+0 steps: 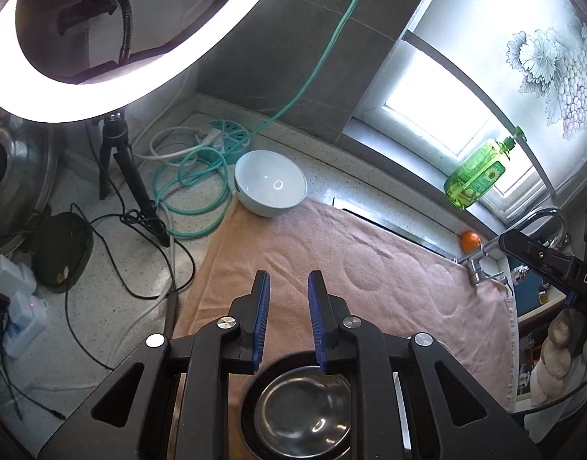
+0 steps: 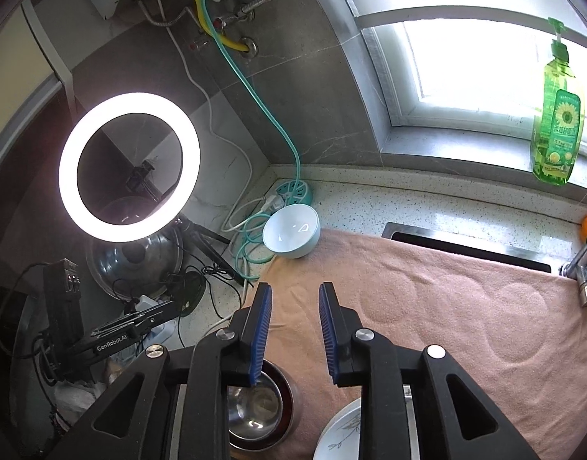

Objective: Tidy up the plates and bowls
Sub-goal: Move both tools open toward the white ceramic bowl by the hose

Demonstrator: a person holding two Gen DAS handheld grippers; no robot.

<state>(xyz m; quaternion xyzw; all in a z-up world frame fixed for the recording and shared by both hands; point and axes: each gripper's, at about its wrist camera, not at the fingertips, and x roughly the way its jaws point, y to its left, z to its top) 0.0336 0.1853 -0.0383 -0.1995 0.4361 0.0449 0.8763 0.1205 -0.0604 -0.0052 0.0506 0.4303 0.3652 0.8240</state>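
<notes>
While both hand-held grippers [image 1: 288, 280] [image 2: 295, 291] hover released, two bowls [image 1: 270, 184] [image 1: 303, 414] and one plate [image 2: 339, 437] rest on the towel [image 1: 370, 268].

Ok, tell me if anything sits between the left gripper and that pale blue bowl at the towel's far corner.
Nothing visible does. Between the left gripper and the pale blue bowl lies only bare pink towel. The green hose coils to the bowl's left, off that line.

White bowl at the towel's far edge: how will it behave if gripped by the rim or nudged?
The white bowl sits tilted, half on the towel, so it would probably rock if nudged. Its glossy glaze suggests a slippery rim. It looks ceramic, so likely heavy for its size and chippable.
</notes>
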